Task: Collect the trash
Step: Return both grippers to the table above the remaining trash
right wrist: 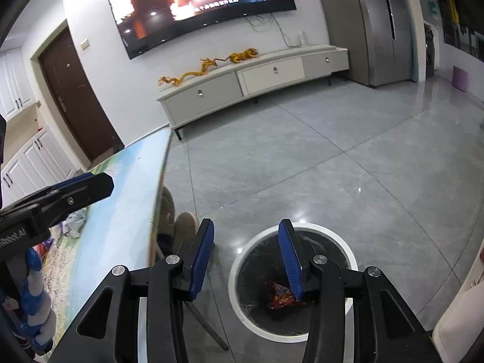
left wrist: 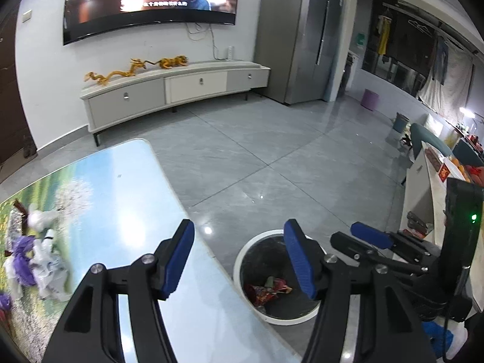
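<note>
Trash wrapper (right wrist: 279, 298) in the bin (right wrist: 239, 260) below, both grippers' fingers (right wrist: 201, 255) apart, empty.

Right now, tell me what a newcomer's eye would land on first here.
The big wall television, switched on, dominates the far wall above a low cabinet carrying golden dragon figures. Nearer, a white-rimmed bin stands on the floor beside the table, red wrappers already inside, crumpled trash left on the tabletop.
</note>
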Motion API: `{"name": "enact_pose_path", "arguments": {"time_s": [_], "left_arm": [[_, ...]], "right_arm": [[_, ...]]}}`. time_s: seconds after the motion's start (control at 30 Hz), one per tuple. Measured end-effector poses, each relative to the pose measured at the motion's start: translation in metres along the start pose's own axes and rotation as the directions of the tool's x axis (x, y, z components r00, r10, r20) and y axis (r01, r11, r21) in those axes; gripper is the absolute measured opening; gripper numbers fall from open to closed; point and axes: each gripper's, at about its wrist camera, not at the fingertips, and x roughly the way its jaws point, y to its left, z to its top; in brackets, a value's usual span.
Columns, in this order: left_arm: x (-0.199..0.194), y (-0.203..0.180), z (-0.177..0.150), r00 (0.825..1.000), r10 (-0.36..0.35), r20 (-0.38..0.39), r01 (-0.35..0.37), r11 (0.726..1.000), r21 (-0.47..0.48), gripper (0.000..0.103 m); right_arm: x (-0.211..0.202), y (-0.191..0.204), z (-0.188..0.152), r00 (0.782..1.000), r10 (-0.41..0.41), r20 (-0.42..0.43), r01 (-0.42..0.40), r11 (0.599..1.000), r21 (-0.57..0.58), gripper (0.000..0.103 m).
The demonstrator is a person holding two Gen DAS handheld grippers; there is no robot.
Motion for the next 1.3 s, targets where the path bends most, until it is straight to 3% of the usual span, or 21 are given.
{"name": "enact_pose_path", "arguments": {"time_s": [0.4, 0.5, 0.8, 1.1, 1.3], "left_arm": [[-0.048, 0.037, -0.016, 0.997, 0.056, 0.060, -0.053, 0.997, -0.054, 0.061], [-0.062, 0.048, -0.019, 0.994, 0.067, 0.083, -0.061, 0.995, -0.073, 0.071], [-0.105, 0.079, -0.031, 0.985, 0.087, 0.148, -0.068, 0.989, -0.130, 0.071], [-0.161, 0.126, -0.057, 0.965, 0.143, 0.220, -0.095, 0.972, -0.216, 0.071], [-0.200, 0.163, -0.084, 0.943, 0.219, 0.251, -0.147, 0.950, -0.276, 0.071]], "right_arm": [[-0.024, 0.044, 0.006, 0.999, 0.027, 0.042, -0.023, 0.997, -0.077, 0.046], [-0.031, 0.053, 0.007, 0.998, 0.032, 0.049, -0.028, 0.995, -0.096, 0.047], [-0.050, 0.103, 0.009, 0.996, 0.052, 0.077, -0.038, 0.983, -0.182, 0.048], [-0.075, 0.163, 0.006, 0.990, 0.090, 0.109, -0.055, 0.955, -0.292, 0.049], [-0.093, 0.201, -0.001, 0.983, 0.139, 0.120, -0.088, 0.929, -0.360, 0.050]]}}
